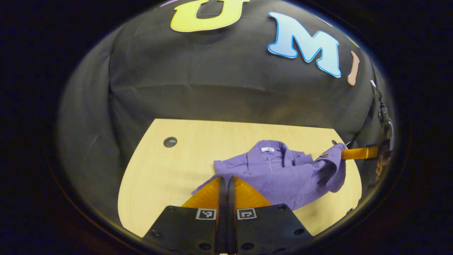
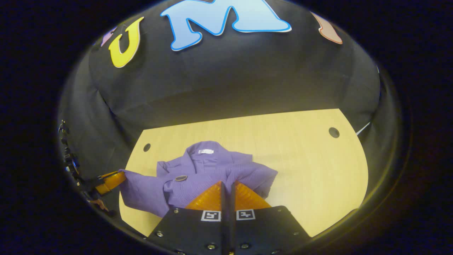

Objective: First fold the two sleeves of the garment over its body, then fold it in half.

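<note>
A purple knit garment [image 1: 283,173] with a collar and a white neck label lies on the light wooden table [image 1: 166,173], collar toward the far side. In the left gripper view, my left gripper [image 1: 226,178] is shut on the garment's near edge, which is raised off the table. Farther right, my right gripper [image 1: 341,154] pinches another lifted part of the cloth. In the right gripper view, the right gripper [image 2: 226,184] is shut on the garment [image 2: 212,163], and the left gripper [image 2: 118,177] holds the cloth's left end. A dark button [image 2: 181,177] shows on the lifted fold.
The table [image 2: 311,163] has round cable holes at its far corners [image 2: 333,132] [image 2: 147,147] [image 1: 170,142]. Black cloth walls stand close behind and beside it. Bare wood stretches out on either side of the garment.
</note>
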`<state>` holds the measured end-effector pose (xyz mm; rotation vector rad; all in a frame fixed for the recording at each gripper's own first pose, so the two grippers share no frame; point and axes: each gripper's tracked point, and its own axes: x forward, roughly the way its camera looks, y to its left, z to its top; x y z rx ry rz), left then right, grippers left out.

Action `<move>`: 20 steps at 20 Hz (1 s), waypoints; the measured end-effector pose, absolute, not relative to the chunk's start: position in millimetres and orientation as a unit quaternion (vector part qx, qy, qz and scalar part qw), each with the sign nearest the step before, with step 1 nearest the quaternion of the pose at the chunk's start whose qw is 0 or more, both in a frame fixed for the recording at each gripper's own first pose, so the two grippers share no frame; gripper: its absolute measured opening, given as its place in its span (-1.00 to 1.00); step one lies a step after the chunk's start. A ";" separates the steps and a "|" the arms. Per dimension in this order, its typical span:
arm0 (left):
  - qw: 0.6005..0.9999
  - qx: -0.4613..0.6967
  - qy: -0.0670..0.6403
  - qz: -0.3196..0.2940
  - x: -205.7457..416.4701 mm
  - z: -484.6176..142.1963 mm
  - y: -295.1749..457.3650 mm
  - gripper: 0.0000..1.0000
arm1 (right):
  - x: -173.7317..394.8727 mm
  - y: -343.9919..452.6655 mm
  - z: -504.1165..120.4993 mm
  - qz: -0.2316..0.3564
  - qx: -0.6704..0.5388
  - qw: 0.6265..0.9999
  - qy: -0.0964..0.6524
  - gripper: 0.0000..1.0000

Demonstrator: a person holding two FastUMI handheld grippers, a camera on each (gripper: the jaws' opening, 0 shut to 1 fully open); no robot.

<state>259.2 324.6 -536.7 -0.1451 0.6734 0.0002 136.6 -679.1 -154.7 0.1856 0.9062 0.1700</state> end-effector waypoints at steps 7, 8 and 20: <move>0.950 -0.074 0.302 -0.006 332.9 -522.3 325.0 -0.87 | 183.0 -679.2 -154.6 0.070 0.102 0.902 0.413 -0.99; 0.952 -0.073 0.298 -0.006 342.8 -523.0 325.2 -0.87 | 190.2 -679.1 -156.7 0.067 0.105 0.903 0.411 -0.98; 0.950 -0.041 0.308 -0.006 427.5 -574.7 328.8 -0.87 | 240.7 -671.6 -230.5 0.036 0.115 0.885 0.449 -0.98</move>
